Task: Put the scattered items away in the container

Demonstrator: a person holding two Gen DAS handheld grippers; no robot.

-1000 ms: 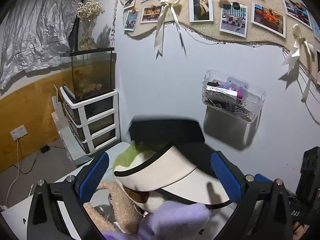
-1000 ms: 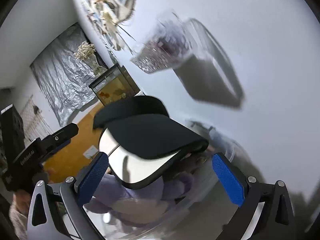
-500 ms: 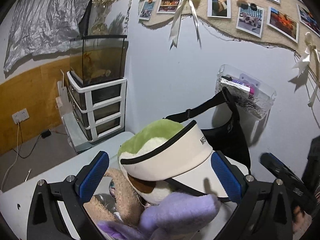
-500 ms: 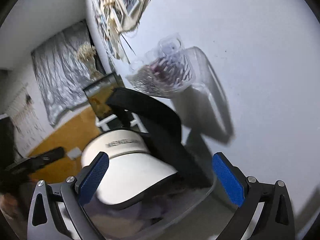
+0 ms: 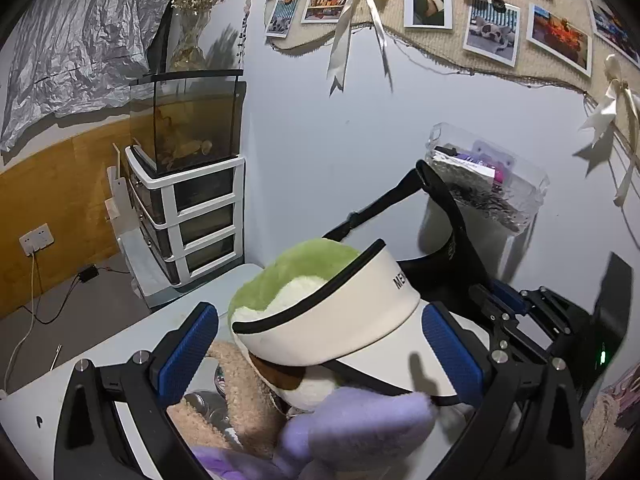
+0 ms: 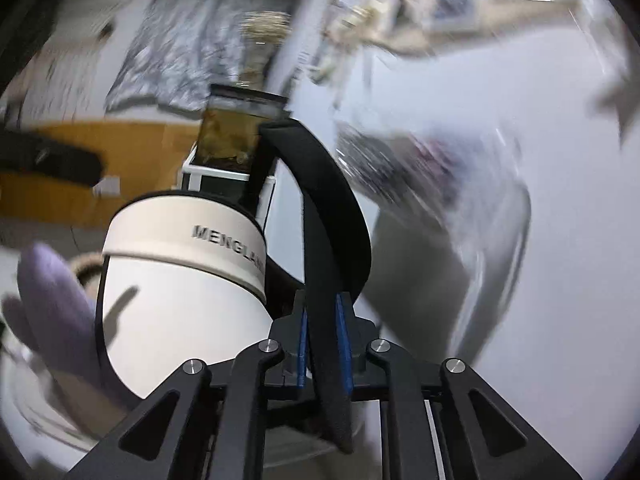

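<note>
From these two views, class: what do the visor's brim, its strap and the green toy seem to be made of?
Visor brim: smooth matte cream, likely coated fabric over a stiffener.
Strap: black, soft-looking band, perhaps padded elastic; it arches up from the shut right tool.
Green toy: fuzzy plush pile.

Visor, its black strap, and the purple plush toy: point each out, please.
visor [image 5: 344, 316], left wrist view, on its white band.
black strap [image 6: 332, 224], right wrist view, mid-loop above the closed pads.
purple plush toy [image 5: 360, 424], left wrist view, on its limb.
</note>
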